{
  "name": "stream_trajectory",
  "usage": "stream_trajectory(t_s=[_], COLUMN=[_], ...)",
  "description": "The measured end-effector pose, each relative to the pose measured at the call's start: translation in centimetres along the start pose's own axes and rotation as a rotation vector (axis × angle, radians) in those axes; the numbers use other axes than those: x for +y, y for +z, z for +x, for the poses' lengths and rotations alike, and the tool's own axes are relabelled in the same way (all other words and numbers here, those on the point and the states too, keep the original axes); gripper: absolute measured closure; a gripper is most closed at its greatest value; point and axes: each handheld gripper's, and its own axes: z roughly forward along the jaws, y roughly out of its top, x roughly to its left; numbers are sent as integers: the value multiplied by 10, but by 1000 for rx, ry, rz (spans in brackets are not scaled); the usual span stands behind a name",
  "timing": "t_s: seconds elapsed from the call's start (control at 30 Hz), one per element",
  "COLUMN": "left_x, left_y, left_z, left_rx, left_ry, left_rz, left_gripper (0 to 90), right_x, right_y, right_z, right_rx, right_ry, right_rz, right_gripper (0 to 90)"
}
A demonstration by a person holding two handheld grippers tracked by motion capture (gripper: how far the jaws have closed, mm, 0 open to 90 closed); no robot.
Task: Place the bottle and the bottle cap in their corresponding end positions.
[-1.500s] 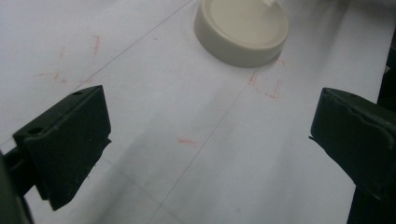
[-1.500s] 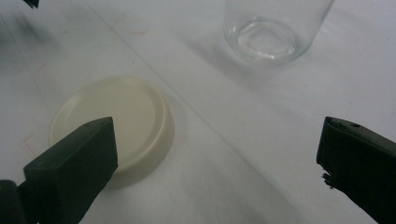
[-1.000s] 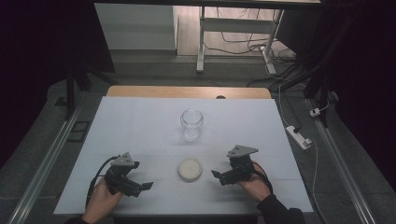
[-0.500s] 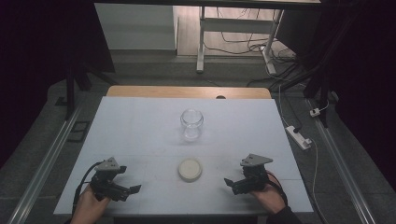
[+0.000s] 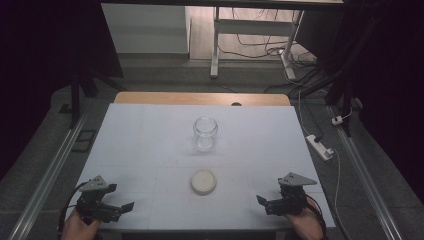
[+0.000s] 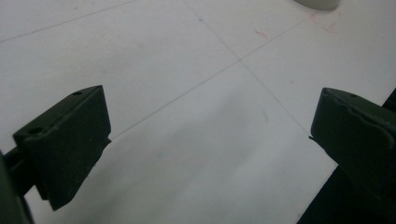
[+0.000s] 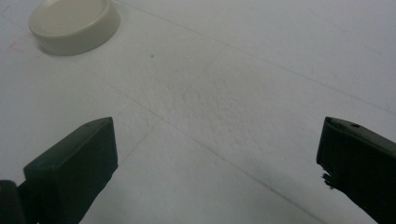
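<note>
A clear glass jar (image 5: pixel 205 133) stands without a lid at the middle of the white table (image 5: pixel 150 150). Its cream round lid (image 5: pixel 203 181) lies flat nearer the front, apart from the jar; the lid (image 7: pixel 74 24) also appears at the top left of the right gripper view, and its edge (image 6: pixel 317 3) at the top of the left gripper view. My left gripper (image 5: pixel 121 208) rests open at the front left corner, jaws wide (image 6: pixel 205 140) over bare table. At the front right, my right gripper (image 5: pixel 264 202) is open too, jaws wide apart (image 7: pixel 217 154), nothing between them.
The table's front edge runs just under both hands. A wooden strip (image 5: pixel 200 98) borders the far edge. A power strip (image 5: pixel 320 146) and cables lie on the floor to the right. Metal rails (image 5: pixel 45 180) flank the table on both sides.
Both grippers have drawn back toward the front edge and outward to the corners, away from the lid. Jar and lid have not moved.
</note>
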Motion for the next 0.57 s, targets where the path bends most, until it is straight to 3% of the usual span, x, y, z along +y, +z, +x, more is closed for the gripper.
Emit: stream_trajectory(t_s=[0.2,0.4,0.57], left_x=[-8,-13,-13], left_y=[-10,-15,-15], left_z=[2,2,3], left_rx=[29,68,63], left_ry=[-21,-24,-38], left_rz=[-18,2,7], left_gripper=[0,0,0], right_x=[-8,-12,-14], right_y=[-10,-18,-20], right_z=[-2,-3,-5], right_rx=[-16,-29,-30], right_ry=[21,30,41], right_rz=[-1,12,14], right_gripper=[0,0,0])
